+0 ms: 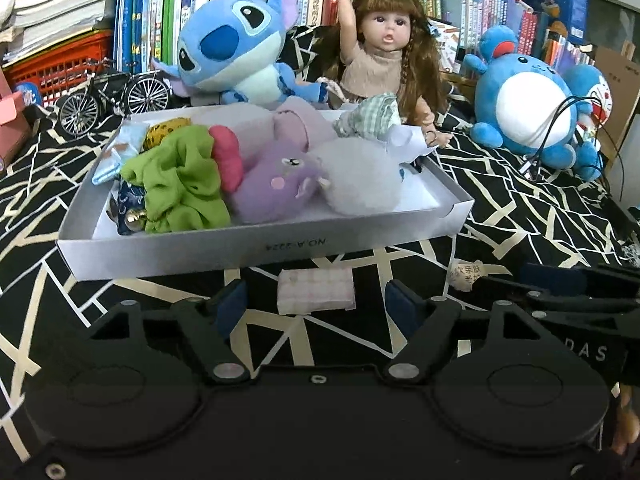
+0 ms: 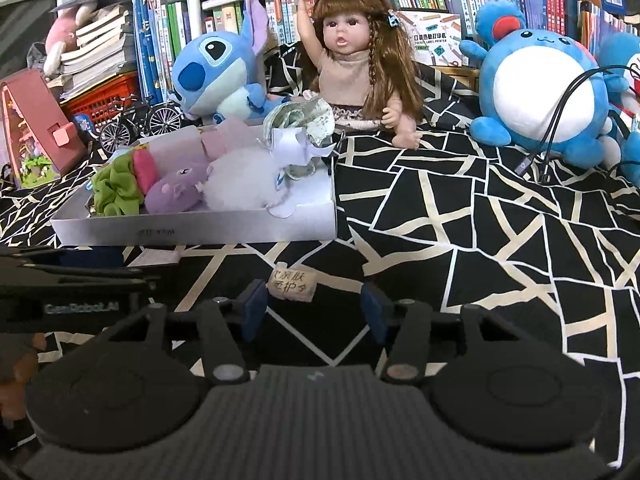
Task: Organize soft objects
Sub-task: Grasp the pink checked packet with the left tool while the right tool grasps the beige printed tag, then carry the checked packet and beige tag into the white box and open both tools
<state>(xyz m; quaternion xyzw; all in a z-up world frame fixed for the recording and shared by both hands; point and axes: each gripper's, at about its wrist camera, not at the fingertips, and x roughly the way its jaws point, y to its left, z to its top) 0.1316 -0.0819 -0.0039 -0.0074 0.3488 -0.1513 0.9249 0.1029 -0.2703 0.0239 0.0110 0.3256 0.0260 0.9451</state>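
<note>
Soft things: a green scrunchie [image 1: 182,176], a purple plush [image 1: 276,188] and a grey pompom [image 1: 360,178] lay piled in the white box [image 1: 256,248]; a pink packet [image 1: 316,290] and a small roll [image 2: 292,286] lay loose on the patterned cloth [image 2: 480,240] just before the box.
Left tool [image 1: 316,304]: released, jaws apart, nothing pressed; the packet lay between its fingers, a little ahead of the tips.
Right tool [image 2: 314,308]: released too, jaws apart and empty; the roll sat just ahead, nearer its left finger.
Step in hand: likely picking up the two loose pieces for the box.
Doing it well: each tool probably needed to ease forward until its piece sat squarely between the pads, then clench gently, since both looked thin and light enough to slip or crumple.
Edges: the box's near wall stood right behind both pieces, so a low carry could catch it; lifting clear first seemed wise.
Open room: the box's right end showed bare floor; the left was crowded.
Neighbours: the tools worked close side by side, each visible in the other's view; crossing paths risked a knock.
</note>
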